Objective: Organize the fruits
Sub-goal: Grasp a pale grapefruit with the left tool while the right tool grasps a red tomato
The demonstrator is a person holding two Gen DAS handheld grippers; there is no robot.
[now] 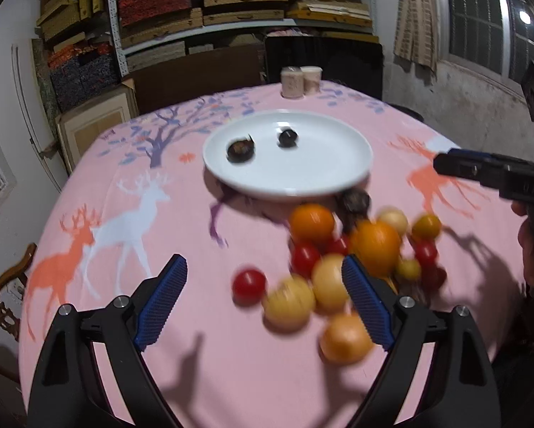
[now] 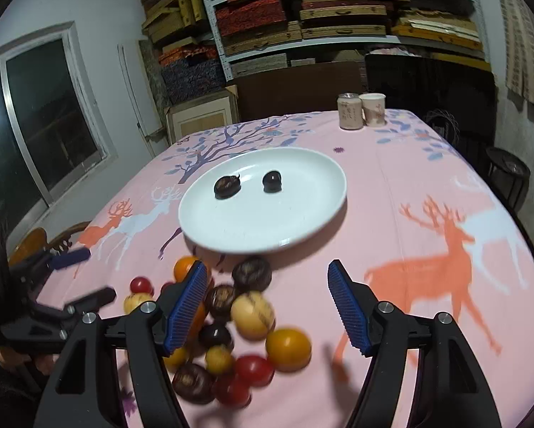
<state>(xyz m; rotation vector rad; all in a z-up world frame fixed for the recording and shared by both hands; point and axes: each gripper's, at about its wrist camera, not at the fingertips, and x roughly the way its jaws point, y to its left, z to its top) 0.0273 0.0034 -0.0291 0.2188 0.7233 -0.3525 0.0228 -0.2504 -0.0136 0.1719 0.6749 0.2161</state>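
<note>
Pink cloth printed with deer and trees covered the table (image 1: 152,192). A white plate (image 1: 317,178) sat near the middle of it, with two small dark fruits on it, one (image 1: 240,149) to the left and one (image 1: 287,137) to the right, apart from each other.

Just in front of the plate lay a loose pile of fruit (image 1: 342,260), blurred in both views: oranges, red tomatoes, pale yellow round fruits and some dark brown ones, many touching. One red tomato (image 1: 249,285) sat slightly apart at the pile's left edge.

In the left wrist view, the left gripper (image 1: 265,301) hung above the near side of the pile. Its blue ribbed pads were spread wide, with nothing clamped between them. The right gripper (image 1: 456,164) reached in from the right edge of that view, over the cloth beside the plate, held by a hand (image 1: 531,246).

In the right wrist view, the right gripper (image 2: 267,306) also stood wide apart over the pile, holding nothing. The pile lay mostly beneath its left pad.

A can (image 2: 350,111) and a cup (image 2: 373,108) stood side by side at the table's far edge. Shelves (image 2: 338,10) stacked with flat boxes filled the back wall.
</note>
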